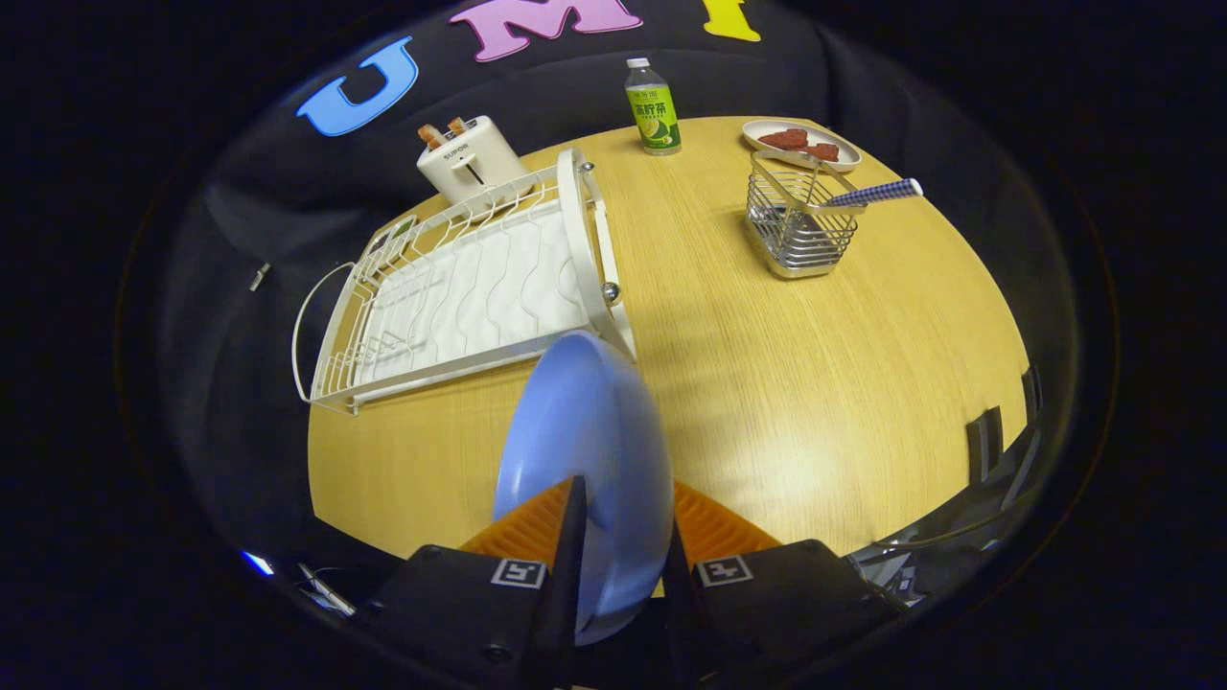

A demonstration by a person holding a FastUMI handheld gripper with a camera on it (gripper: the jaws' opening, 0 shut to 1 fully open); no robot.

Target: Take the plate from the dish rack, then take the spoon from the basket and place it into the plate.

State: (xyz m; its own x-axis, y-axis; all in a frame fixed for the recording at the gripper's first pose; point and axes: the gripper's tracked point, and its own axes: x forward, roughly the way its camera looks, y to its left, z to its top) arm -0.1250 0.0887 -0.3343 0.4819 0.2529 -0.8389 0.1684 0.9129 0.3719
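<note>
- Clamped on the rim of the blue plate (pixel 585 450), the hand-held gripper (pixel 618 565) sits at the bottom centre of the frame, one finger pressing each face of the plate.
- That plate stands on edge between the fingers, above the desk (pixel 767 383), and its top edge overlaps the near right corner of the dish rack.
- At the left of the frame, just beyond the plate, the white wire dish rack (pixel 451 297) lies on the desk with a ribbed white drip tray inside it.
- Behind the rack, toward the upper left, a white toaster (pixel 472 160) stands with two browned slices sticking out of its slots.
- At the upper centre, a bottle (pixel 653 107) with a green label and a white cap stands upright near the far edge of the desk.
- Toward the upper right, a metal wire basket (pixel 800 225) stands on the desk, well apart from the rack.
- A spoon (pixel 877 194) with a blue-and-white patterned handle leans out over the basket's right rim.
- Just behind the basket, a white oval dish (pixel 803 144) holds reddish-brown pieces of food.
</note>
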